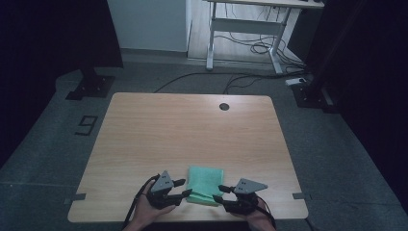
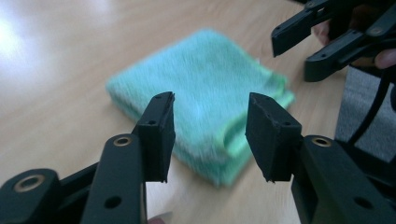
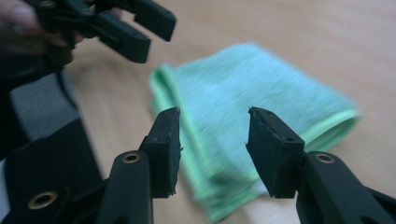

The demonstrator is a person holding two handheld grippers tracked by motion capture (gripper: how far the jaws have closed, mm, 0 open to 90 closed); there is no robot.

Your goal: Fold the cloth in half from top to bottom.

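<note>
dim room, wood worktop [image 1: 159,130] | folded green cloth [image 1: 206,185] at near edge, btwn both | left hand-held gripper [image 1: 181,188] & right hand-held gripper [image 1: 220,193] spread, empty, flanking it | risk: pinching top layer only, fold opens; cloth near edge, may slide off

high view dim, dark edges | gripper views: motion blur, glare on table [image 2: 18,37] top left
</note>
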